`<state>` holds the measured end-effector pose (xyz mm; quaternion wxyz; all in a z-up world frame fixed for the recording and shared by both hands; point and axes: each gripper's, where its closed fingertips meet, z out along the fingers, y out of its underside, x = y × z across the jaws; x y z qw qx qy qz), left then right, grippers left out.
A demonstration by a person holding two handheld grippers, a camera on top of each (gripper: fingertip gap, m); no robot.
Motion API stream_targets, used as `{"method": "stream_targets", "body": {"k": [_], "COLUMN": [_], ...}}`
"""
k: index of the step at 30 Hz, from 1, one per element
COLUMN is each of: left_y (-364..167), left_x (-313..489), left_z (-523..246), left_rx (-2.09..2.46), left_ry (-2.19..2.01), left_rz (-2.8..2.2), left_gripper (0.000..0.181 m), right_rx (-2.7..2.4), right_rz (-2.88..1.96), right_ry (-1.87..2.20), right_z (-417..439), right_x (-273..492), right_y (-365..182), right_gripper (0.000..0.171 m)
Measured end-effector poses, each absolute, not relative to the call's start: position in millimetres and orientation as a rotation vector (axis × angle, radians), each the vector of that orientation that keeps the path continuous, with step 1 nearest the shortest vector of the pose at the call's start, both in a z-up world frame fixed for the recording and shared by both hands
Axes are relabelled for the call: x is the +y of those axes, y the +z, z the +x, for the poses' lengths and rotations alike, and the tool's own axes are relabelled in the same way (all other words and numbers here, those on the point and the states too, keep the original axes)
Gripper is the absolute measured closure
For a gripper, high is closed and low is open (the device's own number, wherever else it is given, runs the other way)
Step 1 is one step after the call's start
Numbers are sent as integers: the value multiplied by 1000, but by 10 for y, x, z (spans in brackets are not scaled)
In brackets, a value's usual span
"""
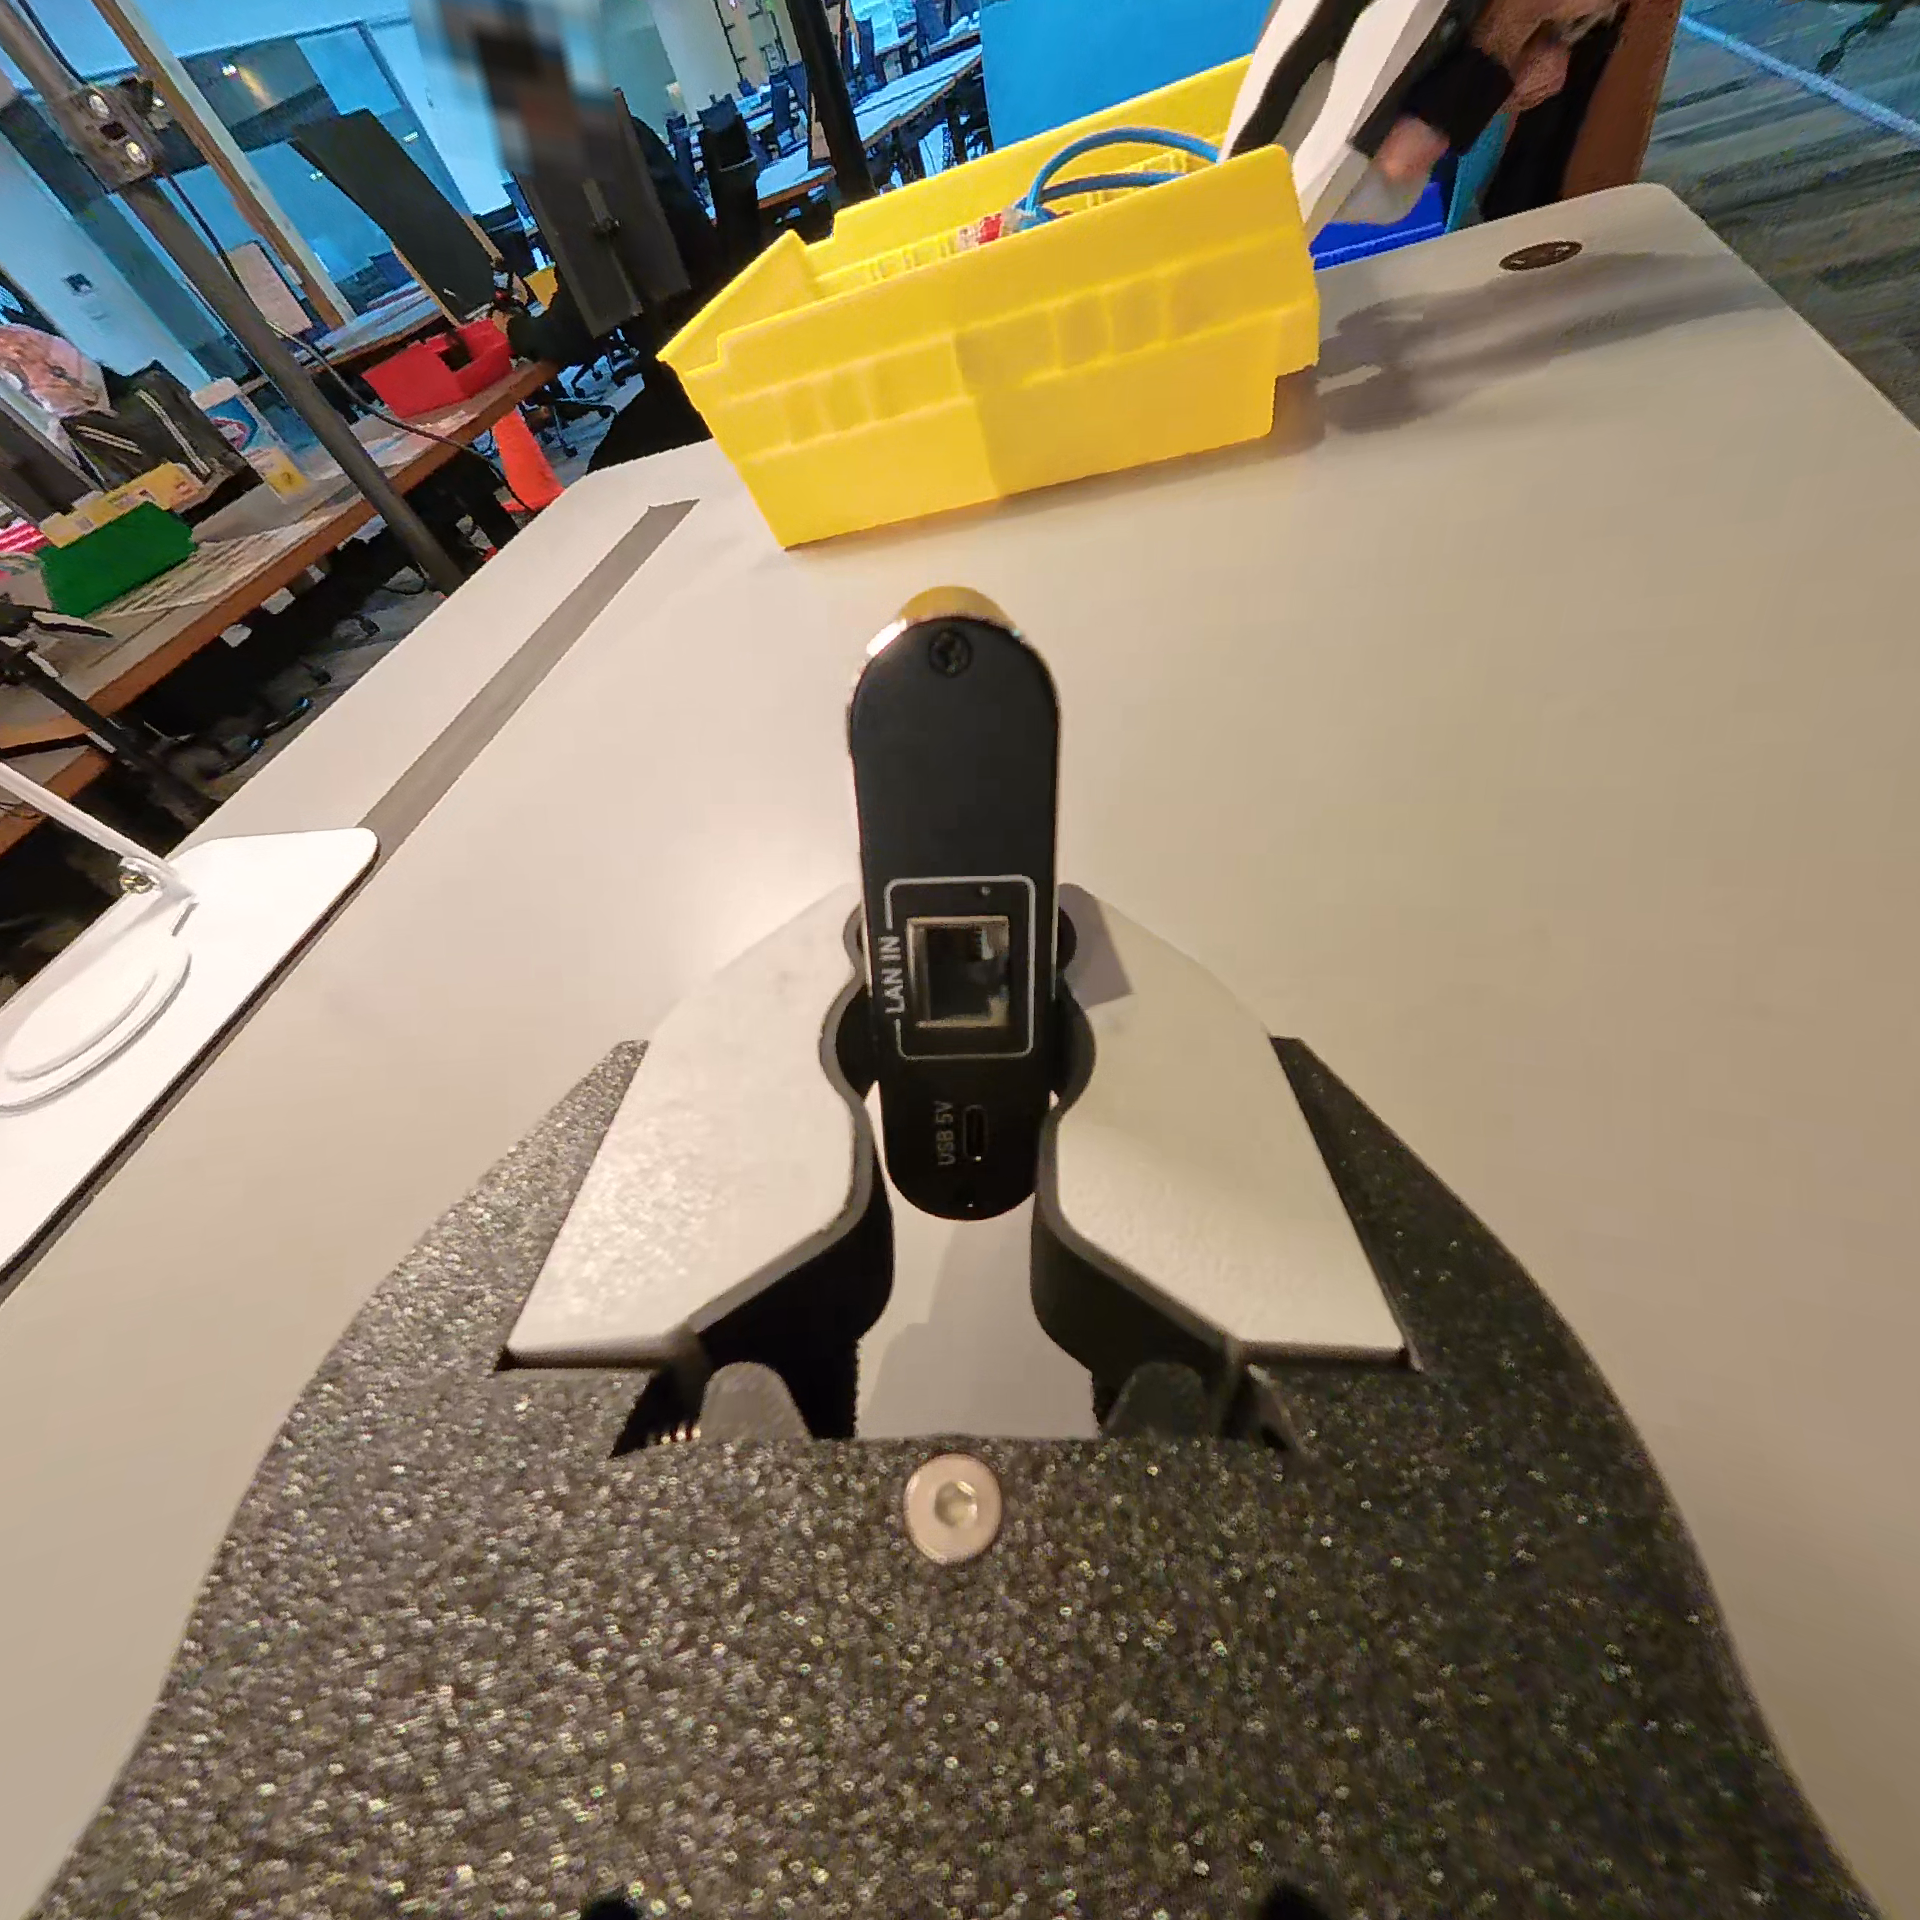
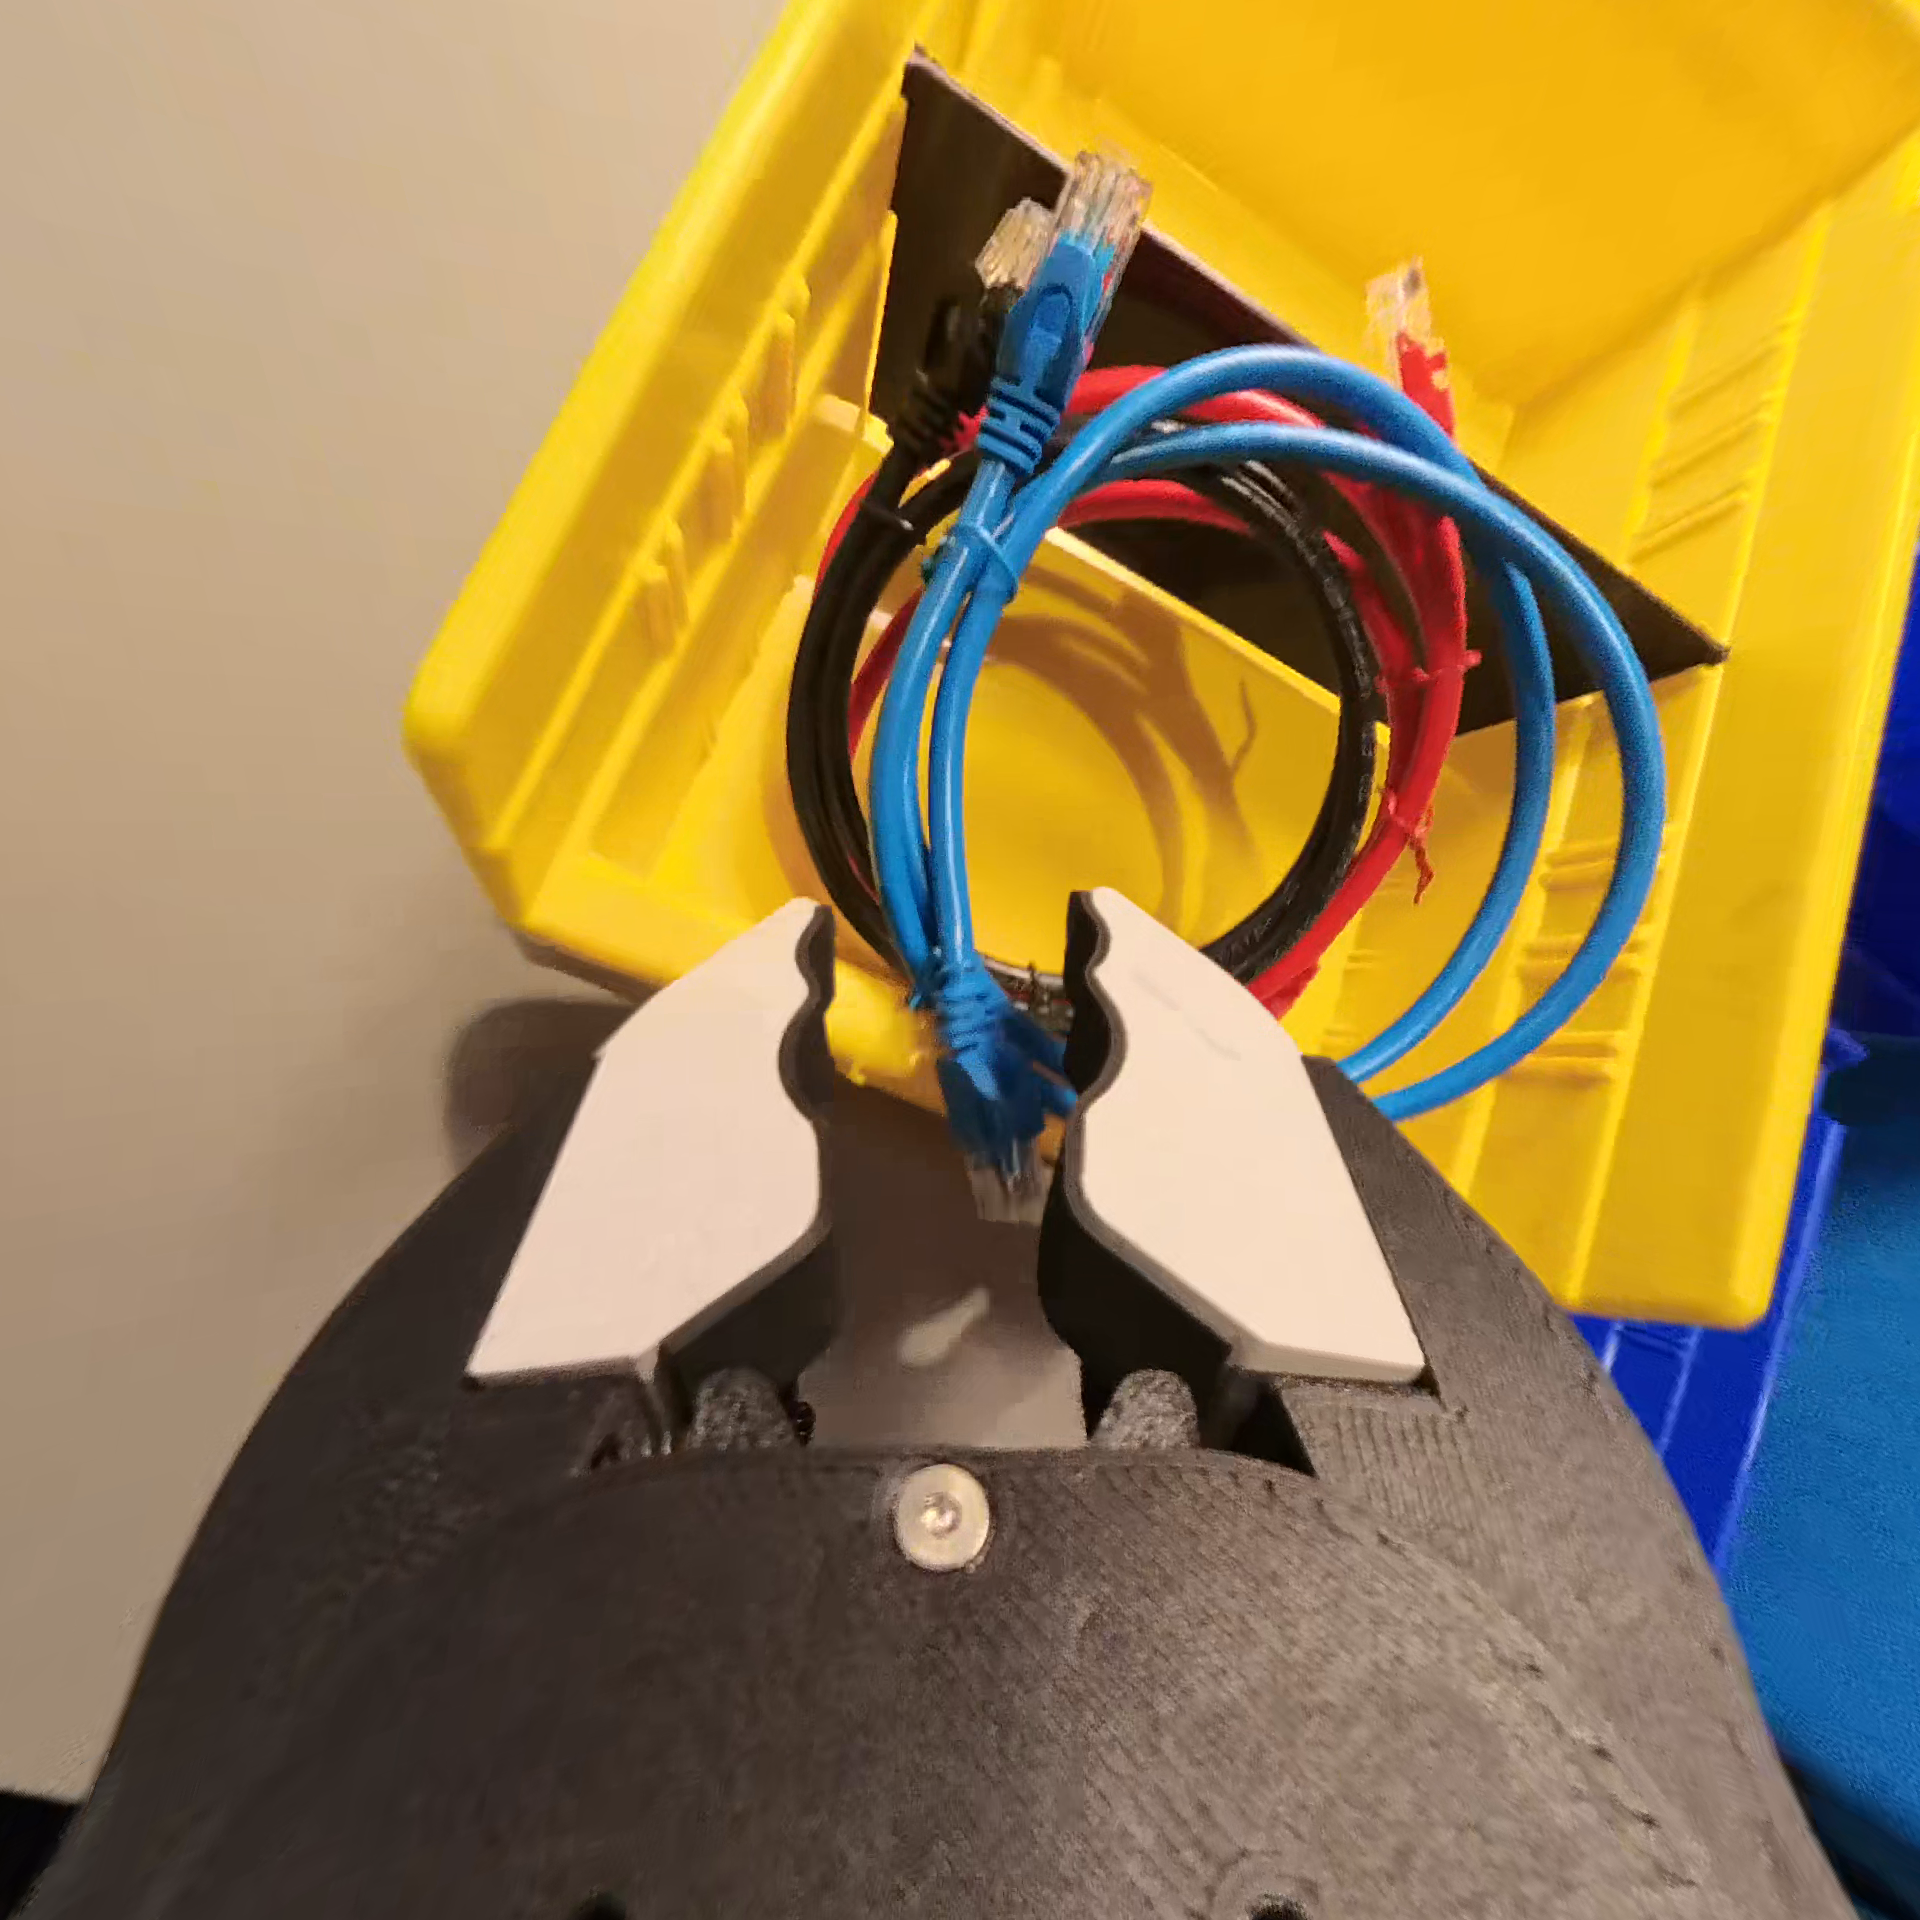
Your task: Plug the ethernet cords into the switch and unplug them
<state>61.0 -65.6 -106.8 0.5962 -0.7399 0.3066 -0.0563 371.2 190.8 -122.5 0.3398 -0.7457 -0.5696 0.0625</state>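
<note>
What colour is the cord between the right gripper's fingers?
Blue cord, seen best in the right wrist view.

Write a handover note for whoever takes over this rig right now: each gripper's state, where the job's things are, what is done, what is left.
Left gripper: shut on the black switch, ethernet port empty and facing the camera.
Right gripper: open, jaws either side of the blue cord's plug at the yellow bin.
Red cord and black cord lie coiled in the bin.
Done: switch held. Left: grasp a plug, insert, unplug.
</note>
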Motion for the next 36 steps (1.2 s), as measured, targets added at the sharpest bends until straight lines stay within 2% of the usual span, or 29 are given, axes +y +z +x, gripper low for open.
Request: {"method": "stream_targets", "body": {"k": [2, 4, 6, 11, 14, 19, 25, 28, 31, 33, 36], "left_y": [-1067, -1058, -1049, -1039, -1021, -952, -980, -1002, -1025, -1061, -1124], "left_x": [-652, -648, -642, -636, -645, -655, -710, -747, -798, -850, -913], "left_z": [606, 592, 569, 529, 534, 598, 832, 940, 1027, 1090, 1167], "left_rx": [709, 698, 685, 667, 661, 601, 528, 538, 585, 644, 729], "left_ry": [-126, -124, -119, -121, -142, -286, -596, -672, -714, -730, -717], "left_rz": [-1718, -1716, -1715, -1717, -1710, -1710, -1790, -1810, -1820, -1833, -1855], "left_gripper": [154, 154, 154, 154, 154, 154, 154, 154, 154, 154, 154], "right_rx": [-1540, -1617, -1632, -1547, -1545, -1467, -1569, -1730, -1898, -1977, -2105], "right_rz": [-1957, -1963, -1924, -1847, -1896, -1809, -1530, -1378, -1243, -1178, -1146], "right_ry": [140, 94, 52, 334, 281, 326, 585, 883, 1106, 1145, 1135], "right_z": [3644, 3586, 3502, 3192, 3292, 3268, 2485, 1864, 1364, 1119, 913], "right_x": [1955, 1999, 2088, 2090, 2130, 1900, 961, 204, -451, -703, -913], "right_y": [-1292, -1339, -1258, -1014, -1096, -715, -309, -406, -580, -676, -843], "right_gripper": [137, 155, 158, 156, 138, 135, 135, 132, 118, 115, 119]}}
